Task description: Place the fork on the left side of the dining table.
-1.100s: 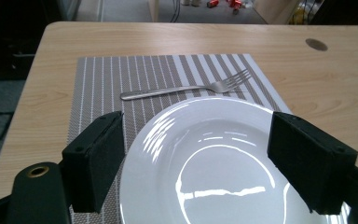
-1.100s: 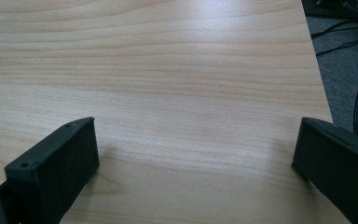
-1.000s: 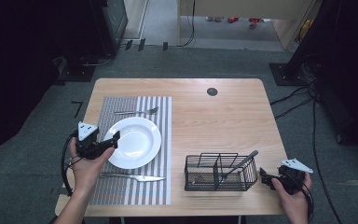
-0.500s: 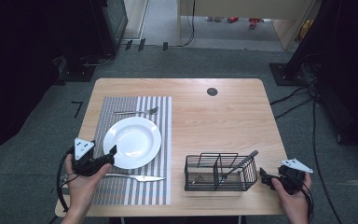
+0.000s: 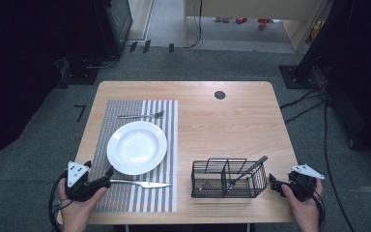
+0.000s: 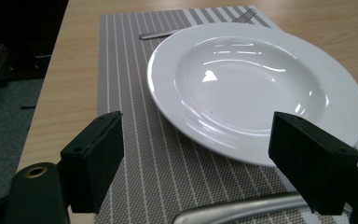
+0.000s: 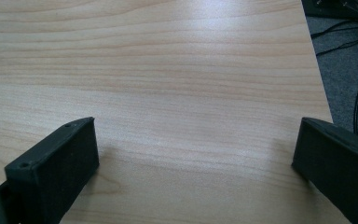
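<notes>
A white deep plate point(image 5: 136, 147) point(image 6: 256, 88) sits on a striped placemat point(image 5: 125, 198) point(image 6: 135, 93). A fork point(image 5: 141, 115) point(image 6: 200, 27) lies beyond the plate, and a table knife point(image 5: 140, 183) point(image 6: 242, 209) lies on its near side. My left gripper point(image 5: 101, 176) point(image 6: 205, 163) stands open at the mat's near left corner, its jaws either side of the knife's handle end. My right gripper point(image 5: 276, 183) point(image 7: 191, 163) rests open at the table's near right, above bare wood. A black wire basket point(image 5: 228, 180) stands just left of it, holding a dark-handled utensil point(image 5: 249, 169).
The wooden table point(image 5: 232, 125) has a round black cable hole point(image 5: 220, 94) near its far edge. Cables point(image 5: 314, 96) trail over the grey floor to the right. Dark equipment stands on the floor at the back left.
My left gripper has pulled back from the plate's left rim toward the near left corner, ending at the knife's handle. The right gripper has stayed put.
</notes>
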Demonstrator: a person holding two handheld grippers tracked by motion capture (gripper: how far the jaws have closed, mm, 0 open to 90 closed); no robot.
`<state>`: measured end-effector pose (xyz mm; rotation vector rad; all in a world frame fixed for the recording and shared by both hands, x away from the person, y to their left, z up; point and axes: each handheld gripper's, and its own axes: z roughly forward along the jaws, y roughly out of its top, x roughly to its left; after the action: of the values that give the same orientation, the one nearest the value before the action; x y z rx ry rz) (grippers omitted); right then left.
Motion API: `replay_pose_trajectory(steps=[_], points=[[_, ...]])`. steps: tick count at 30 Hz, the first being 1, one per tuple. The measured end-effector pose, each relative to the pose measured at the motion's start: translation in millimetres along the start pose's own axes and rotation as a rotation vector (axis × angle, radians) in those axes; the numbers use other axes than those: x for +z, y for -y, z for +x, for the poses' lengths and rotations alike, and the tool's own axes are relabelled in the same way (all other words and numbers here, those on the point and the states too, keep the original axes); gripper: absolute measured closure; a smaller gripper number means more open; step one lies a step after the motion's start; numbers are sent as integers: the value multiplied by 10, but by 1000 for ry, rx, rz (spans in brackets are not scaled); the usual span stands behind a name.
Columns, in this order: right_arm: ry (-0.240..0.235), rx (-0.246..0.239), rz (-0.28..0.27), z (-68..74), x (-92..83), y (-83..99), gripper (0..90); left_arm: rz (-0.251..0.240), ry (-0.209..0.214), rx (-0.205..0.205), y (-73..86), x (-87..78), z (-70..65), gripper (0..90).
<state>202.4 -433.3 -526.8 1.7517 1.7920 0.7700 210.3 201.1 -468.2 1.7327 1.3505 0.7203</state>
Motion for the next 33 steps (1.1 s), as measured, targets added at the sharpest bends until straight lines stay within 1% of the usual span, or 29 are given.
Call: replay_pose_trajectory(steps=[4, 5, 6, 9, 11, 13, 17, 18, 21, 24, 26, 29, 31, 33], points=[[0, 0, 0, 0, 0, 0, 0, 2, -6, -15, 105, -43, 74, 185], [0, 0, 0, 0, 0, 0, 0, 9, -7, -19, 161, -54, 111, 185], [0, 0, 0, 0, 0, 0, 0, 9, -7, -19, 161, -54, 111, 182], [0, 0, 0, 0, 0, 0, 0, 23, -16, -25, 242, -59, 175, 180], [0, 0, 0, 0, 0, 0, 0, 25, -18, -38, 290, -58, 219, 180], [0, 0, 0, 0, 0, 0, 0, 35, -7, -55, 342, -60, 264, 180], [0, 0, 0, 0, 0, 0, 0, 69, -14, -58, 436, -32, 330, 173], [0, -1, 0, -1, 0, 0, 0, 77, 2, -79, 477, -17, 369, 173], [0, 0, 0, -1, 0, 0, 0, 88, 3, -87, 506, 0, 393, 173], [0, 0, 0, 0, 0, 0, 0, 102, -4, -86, 521, 16, 400, 173], [0, 0, 0, 0, 0, 0, 0, 115, -14, -77, 530, 35, 398, 173], [0, -1, 0, 0, 0, 0, 0, 151, -32, -61, 542, 75, 385, 173], [0, 0, 0, 0, 0, 0, 0, 153, -38, -55, 542, 77, 375, 174], [0, 0, 0, -1, 0, 0, 0, 158, -47, -37, 545, 83, 357, 174]])
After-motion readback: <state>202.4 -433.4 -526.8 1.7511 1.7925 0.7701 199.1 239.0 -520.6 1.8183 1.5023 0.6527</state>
